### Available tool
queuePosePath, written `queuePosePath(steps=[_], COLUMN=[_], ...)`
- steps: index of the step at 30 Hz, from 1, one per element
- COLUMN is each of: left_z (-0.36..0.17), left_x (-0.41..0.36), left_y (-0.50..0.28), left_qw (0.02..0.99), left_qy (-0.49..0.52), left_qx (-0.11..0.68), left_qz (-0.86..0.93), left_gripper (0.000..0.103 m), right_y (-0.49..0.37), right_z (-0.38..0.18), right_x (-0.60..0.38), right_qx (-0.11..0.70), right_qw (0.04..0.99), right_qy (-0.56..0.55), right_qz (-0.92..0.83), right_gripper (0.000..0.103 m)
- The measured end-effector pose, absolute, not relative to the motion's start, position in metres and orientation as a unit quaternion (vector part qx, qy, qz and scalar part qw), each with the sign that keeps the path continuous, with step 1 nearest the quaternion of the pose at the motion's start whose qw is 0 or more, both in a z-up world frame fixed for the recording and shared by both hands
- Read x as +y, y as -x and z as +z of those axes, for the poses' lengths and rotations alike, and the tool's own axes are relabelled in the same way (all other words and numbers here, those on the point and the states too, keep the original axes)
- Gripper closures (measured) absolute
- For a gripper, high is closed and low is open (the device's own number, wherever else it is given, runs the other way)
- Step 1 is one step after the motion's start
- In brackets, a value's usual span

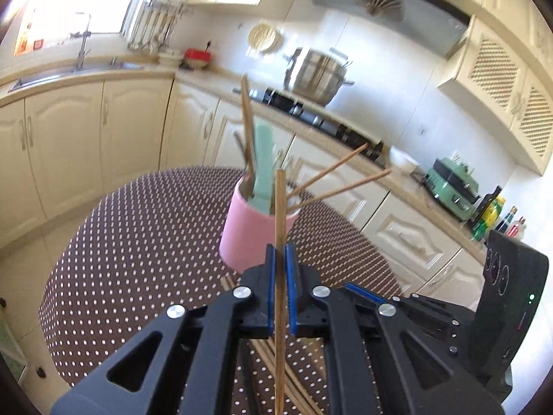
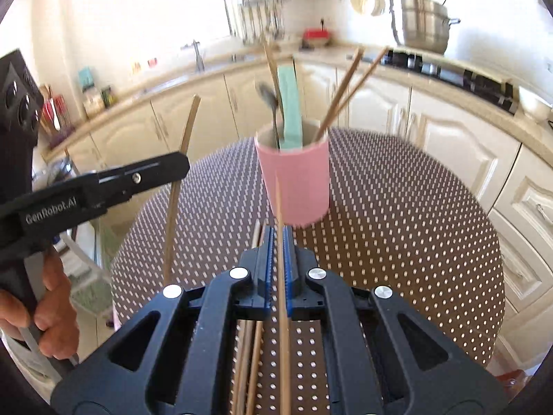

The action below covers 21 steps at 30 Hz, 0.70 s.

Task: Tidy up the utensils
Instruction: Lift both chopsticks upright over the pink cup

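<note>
Both claws are closed, each on 1 chopstick: my left claw (image 1: 280, 252) pinches a stick (image 1: 280, 207) that stands nearly upright between its blue pads (image 1: 271, 276), and my right claw (image 2: 280, 238) clamps a second stick (image 2: 280, 214) the same way, its tip rising in front of the pink cup (image 2: 297, 180). In the right view the left claw (image 2: 179, 164) shows from the side, with its stick running well above and below the grip, so I hold it somewhere near mid-length. I judge these sticks light, stiff and thin, with little surface for the pads; they look smooth enough to swivel or slip if I bump them, so a hold near the middle, square across the pads, seems safest. The cup stands on the dotted table (image 1: 138, 242) just ahead of both claws, slightly right of centre for the left one and nearly dead ahead for the right. It already carries a green spatula (image 2: 290, 103), a spoon (image 2: 269, 95) and several leaning chopsticks (image 2: 345, 86), so the free opening is limited. More loose sticks (image 2: 254, 363) lie on the table under my claws. I reckon the cup is light and could tip if a stick catches its rim.
</note>
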<state>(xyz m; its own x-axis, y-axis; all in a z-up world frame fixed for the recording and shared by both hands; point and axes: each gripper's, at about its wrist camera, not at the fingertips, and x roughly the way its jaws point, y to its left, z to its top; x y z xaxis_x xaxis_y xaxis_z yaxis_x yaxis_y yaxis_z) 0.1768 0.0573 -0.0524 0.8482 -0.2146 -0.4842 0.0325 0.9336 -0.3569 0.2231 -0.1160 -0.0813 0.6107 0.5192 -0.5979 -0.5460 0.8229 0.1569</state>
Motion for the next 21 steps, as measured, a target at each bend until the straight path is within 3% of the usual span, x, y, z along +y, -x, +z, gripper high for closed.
queuePosePath(steps=[6,12,16,21], left_z=[-0.047,-0.067,-0.089,-0.118], left_x=[0.059,0.07,0.077,0.085], left_y=[-0.182,-0.199,-0.214,-0.229], left_qw=[0.943,0.928,0.914,0.896], left_qy=[0.169,0.196,0.205,0.215], left_qx=[0.28,0.315,0.348,0.389], left_qz=[-0.065,-0.045,-0.025,-0.009], left_gripper=[0.097,0.097,0.097,0.097], right_y=[-0.229,-0.262,-0.271,-0.283], right_z=[-0.074,-0.12,-0.141,-0.152], right_x=[-0.111,-0.09,-0.081,-0.07], right_qx=[0.33,0.447,0.478,0.491], right_qw=[0.902,0.853,0.836,0.827], right_qy=[0.035,0.083,0.094,0.11], right_qz=[0.275,0.255,0.251,0.253], right_gripper=[0.097,0.095,0.073,0.072])
